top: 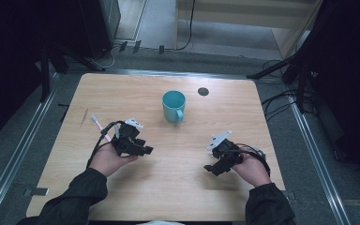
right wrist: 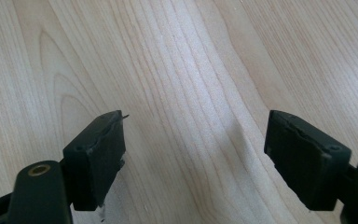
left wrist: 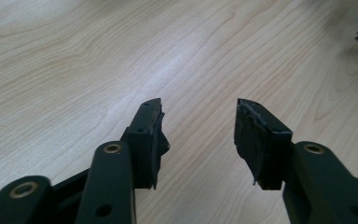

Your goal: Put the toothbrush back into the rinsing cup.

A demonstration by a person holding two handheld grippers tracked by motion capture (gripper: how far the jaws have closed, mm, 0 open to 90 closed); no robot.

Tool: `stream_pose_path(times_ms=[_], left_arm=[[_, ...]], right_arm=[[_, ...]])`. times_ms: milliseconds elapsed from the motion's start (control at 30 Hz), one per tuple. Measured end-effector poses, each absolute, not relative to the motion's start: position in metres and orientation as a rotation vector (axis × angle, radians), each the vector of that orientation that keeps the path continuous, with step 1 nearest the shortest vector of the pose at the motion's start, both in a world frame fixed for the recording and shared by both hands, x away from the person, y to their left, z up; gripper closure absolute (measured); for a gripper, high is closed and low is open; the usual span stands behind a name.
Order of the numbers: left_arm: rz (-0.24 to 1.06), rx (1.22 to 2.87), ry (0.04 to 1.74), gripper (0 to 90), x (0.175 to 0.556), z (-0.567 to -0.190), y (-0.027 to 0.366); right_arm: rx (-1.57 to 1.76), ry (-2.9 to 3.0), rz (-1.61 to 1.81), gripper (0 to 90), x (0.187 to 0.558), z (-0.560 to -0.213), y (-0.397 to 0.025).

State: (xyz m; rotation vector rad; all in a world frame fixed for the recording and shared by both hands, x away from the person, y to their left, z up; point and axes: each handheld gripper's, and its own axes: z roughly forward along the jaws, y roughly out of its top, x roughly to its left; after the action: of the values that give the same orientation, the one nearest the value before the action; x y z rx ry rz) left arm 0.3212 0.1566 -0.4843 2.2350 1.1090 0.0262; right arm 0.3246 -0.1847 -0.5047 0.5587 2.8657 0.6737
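A teal mug (top: 174, 106) stands upright near the middle of the wooden table (top: 122, 89), handle toward me. A pink and white toothbrush (top: 99, 125) lies at the left, just behind my left gripper (top: 146, 150). That gripper rests low over the table, open, nothing between its jaws (left wrist: 199, 122). My right gripper (top: 210, 168) sits at the front right, pointing left, also open over bare wood (right wrist: 196, 140). Both grippers are well apart from the mug.
A small dark round hole (top: 203, 91) marks the table's far side, right of the mug. Black stands and cables (top: 281, 101) crowd the floor around the table. Metal rails (top: 316, 154) run along both sides.
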Motion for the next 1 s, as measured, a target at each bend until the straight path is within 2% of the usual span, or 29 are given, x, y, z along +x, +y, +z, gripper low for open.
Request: stream_pose_path(times_ms=[233, 633, 1000], left_arm=[[0.014, 2.291, 1.127, 57.5, 0.324, -0.484, 0.157], [0.011, 2.287, 1.218, 69.8, 0.333, -0.476, 0.171], [0.014, 2.304, 1.323, 75.9, 0.345, -0.477, 0.187]], right_arm=[[0.561, 2.866, 0.675, 20.2, 0.325, -0.505, -0.185], [0.555, 2.869, 0.673, 20.3, 0.325, -0.505, -0.184], [0.559, 2.87, 0.669, 20.3, 0.325, -0.506, -0.185]])
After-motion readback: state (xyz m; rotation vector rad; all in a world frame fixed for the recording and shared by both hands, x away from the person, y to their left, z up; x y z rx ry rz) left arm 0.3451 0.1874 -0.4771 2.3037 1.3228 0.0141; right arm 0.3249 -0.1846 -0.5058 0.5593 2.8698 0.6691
